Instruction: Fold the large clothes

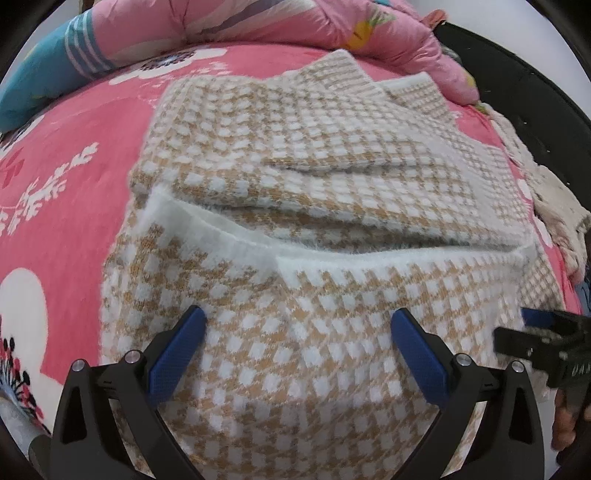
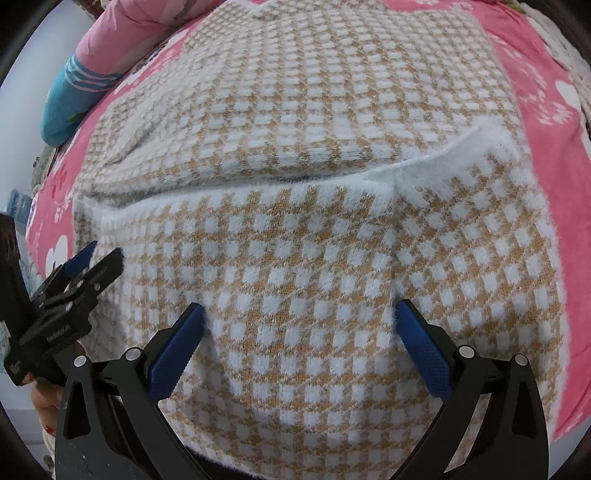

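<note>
Left gripper (image 1: pixel 298 321) and right gripper (image 2: pixel 300 314) spread wide, holding nothing, checked sweater (image 1: pixel 314 258) beneath both

A bed in soft, even light.
A pink sheet (image 1: pixel 85 122) with white flower prints is covering the bed, and a pink quilt (image 1: pixel 266 22) is lying bunched along its far edge beside a blue striped pillow (image 1: pixel 48 74). A pale wall (image 2: pixel 22 122) is showing at the left in the right wrist view, a dark frame (image 1: pixel 517 74) edging the bed's right side.
</note>
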A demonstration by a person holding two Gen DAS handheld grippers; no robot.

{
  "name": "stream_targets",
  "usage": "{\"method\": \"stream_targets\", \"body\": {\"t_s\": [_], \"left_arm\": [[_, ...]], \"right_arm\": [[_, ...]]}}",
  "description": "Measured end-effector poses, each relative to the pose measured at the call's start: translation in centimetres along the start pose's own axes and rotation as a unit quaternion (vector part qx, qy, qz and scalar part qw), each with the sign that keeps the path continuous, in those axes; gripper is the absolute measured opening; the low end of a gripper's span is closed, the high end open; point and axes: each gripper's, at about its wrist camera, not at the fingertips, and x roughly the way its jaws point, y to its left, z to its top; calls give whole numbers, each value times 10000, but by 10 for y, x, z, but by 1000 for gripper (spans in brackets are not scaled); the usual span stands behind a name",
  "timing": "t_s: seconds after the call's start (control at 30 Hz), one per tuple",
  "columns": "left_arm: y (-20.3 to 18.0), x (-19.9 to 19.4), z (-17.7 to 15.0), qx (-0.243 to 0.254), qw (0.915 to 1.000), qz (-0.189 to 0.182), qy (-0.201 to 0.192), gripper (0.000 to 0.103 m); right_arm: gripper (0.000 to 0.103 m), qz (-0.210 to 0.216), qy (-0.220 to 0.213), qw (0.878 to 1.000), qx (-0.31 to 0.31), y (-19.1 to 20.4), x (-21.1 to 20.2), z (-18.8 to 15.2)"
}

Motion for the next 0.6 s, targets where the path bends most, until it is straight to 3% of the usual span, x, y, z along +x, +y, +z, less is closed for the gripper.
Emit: {"method": "stream_targets", "body": {"t_s": [0.23, 0.6], "left_arm": [[-1, 5, 12, -187, 9992, 85, 356, 99], [-3, 9, 20, 42, 9981, 80, 606, 99]], "right_arm": [[97, 95, -68, 9999, 45, 1, 2, -6], [97, 96, -218, 9997, 69, -2, -2, -14]]}}
